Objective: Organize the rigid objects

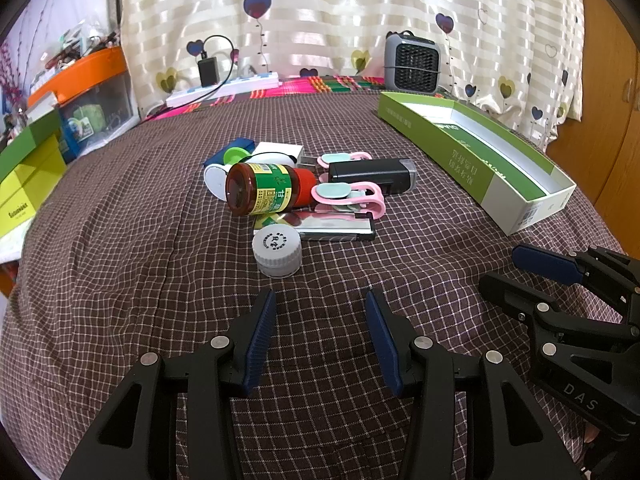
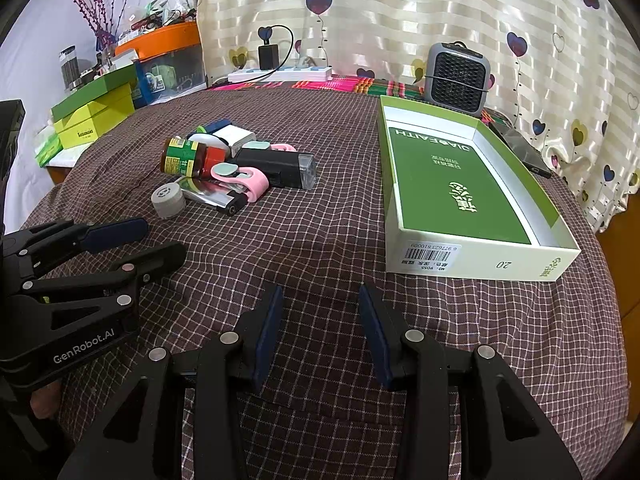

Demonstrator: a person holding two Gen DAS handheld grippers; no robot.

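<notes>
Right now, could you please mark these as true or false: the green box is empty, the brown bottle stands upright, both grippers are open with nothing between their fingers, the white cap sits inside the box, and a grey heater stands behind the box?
1. The green box is empty. True.
2. The brown bottle stands upright. False: it lies on its side in the pile.
3. The left gripper and right gripper are open, holding nothing. True.
4. The white cap sits inside the box. False: it rests on the checked cloth beside the pile.
5. A grey heater stands behind the box. True.
</notes>
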